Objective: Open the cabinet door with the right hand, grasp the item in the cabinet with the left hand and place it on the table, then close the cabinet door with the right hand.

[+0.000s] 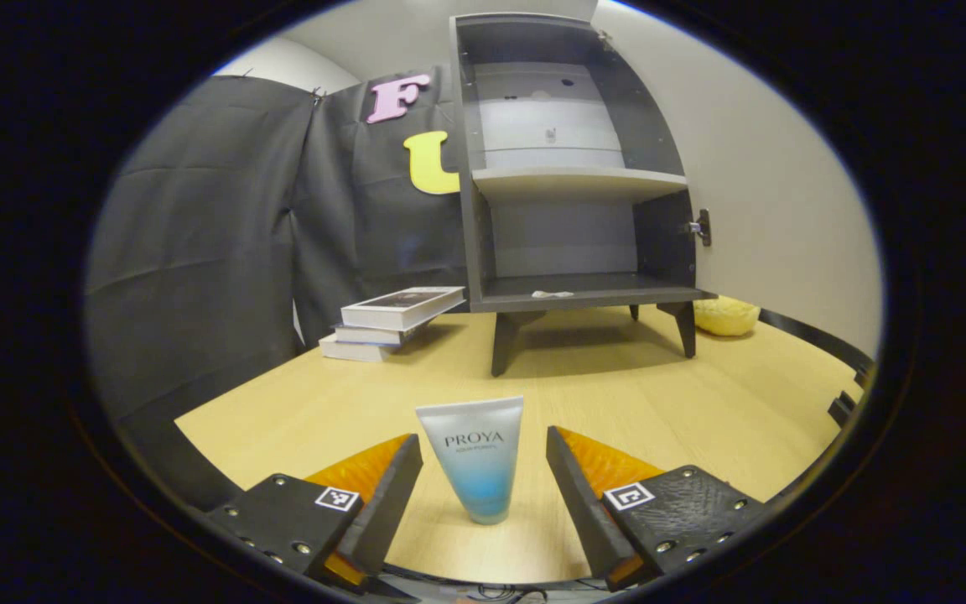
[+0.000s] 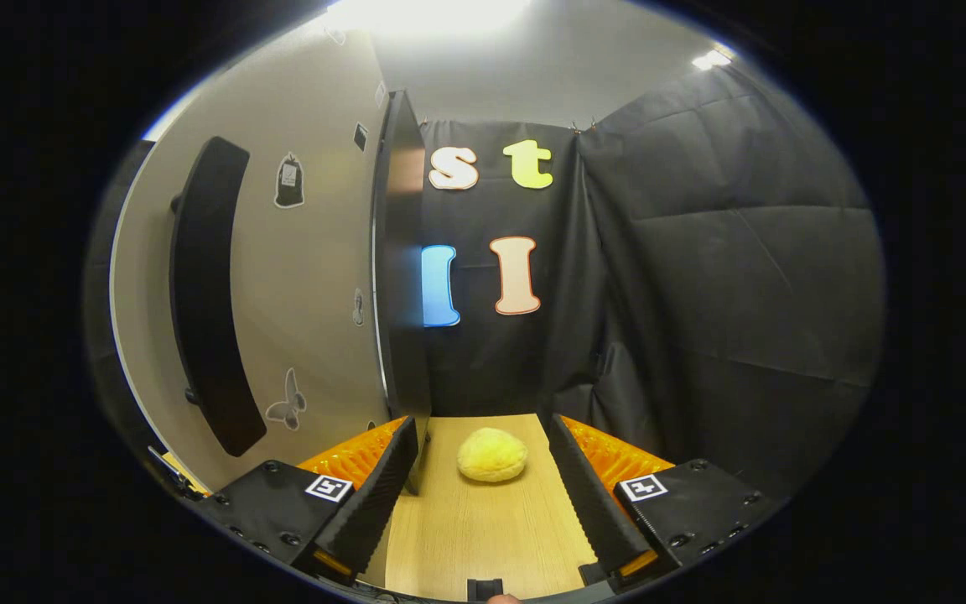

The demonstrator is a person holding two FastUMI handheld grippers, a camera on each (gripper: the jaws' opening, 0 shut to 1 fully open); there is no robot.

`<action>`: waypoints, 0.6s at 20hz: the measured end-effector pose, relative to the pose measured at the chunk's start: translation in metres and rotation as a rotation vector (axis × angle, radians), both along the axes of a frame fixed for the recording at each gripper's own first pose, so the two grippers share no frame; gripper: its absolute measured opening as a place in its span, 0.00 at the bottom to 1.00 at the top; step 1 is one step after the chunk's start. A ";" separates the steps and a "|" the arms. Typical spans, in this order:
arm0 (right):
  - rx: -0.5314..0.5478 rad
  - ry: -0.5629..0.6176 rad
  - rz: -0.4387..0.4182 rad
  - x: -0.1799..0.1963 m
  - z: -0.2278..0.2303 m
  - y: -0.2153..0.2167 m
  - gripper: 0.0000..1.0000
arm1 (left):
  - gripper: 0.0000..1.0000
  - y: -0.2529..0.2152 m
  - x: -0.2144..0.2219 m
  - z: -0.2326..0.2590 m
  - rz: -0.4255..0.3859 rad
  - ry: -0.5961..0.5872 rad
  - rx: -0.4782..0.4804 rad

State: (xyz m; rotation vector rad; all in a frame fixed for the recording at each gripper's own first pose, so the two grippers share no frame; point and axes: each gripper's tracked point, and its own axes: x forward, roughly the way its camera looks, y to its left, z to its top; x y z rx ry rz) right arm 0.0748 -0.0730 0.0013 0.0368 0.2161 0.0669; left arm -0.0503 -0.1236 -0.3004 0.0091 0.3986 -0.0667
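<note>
Fingers [image 1: 571, 478] of the left gripper [image 1: 483, 482] stand apart around the upright tube [image 1: 475, 457] on the counter [image 1: 684, 394], so withdraw straight back, while the right gripper [image 2: 483, 482], fingers apart, should push the open cabinet door [image 2: 403, 268] shut.

My left gripper [image 1: 483, 482] sits low and level, its two fingers [image 1: 391, 495] spread wide apart with neither pad in contact with anything; both fiducial-tagged finger bases appear at the bottom of the left gripper view. My right gripper [image 2: 483, 478] is likewise held level with its jaws parted, the fingers [image 2: 584, 495] angled outward toward their tips, nothing clamped between them in the right gripper view.
</note>
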 end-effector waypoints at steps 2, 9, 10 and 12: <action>0.016 -0.015 0.003 -0.001 0.005 -0.003 1.00 | 0.89 0.003 0.001 0.025 0.010 -0.017 0.014; 0.046 -0.060 0.022 -0.005 0.029 0.000 0.99 | 0.90 0.034 0.026 0.163 0.067 -0.145 0.012; 0.044 -0.066 0.019 -0.007 0.034 0.000 0.99 | 0.90 0.041 0.033 0.181 0.077 -0.157 0.025; 0.046 -0.085 0.012 -0.015 0.043 0.003 0.99 | 0.90 0.047 0.049 0.219 0.075 -0.196 0.022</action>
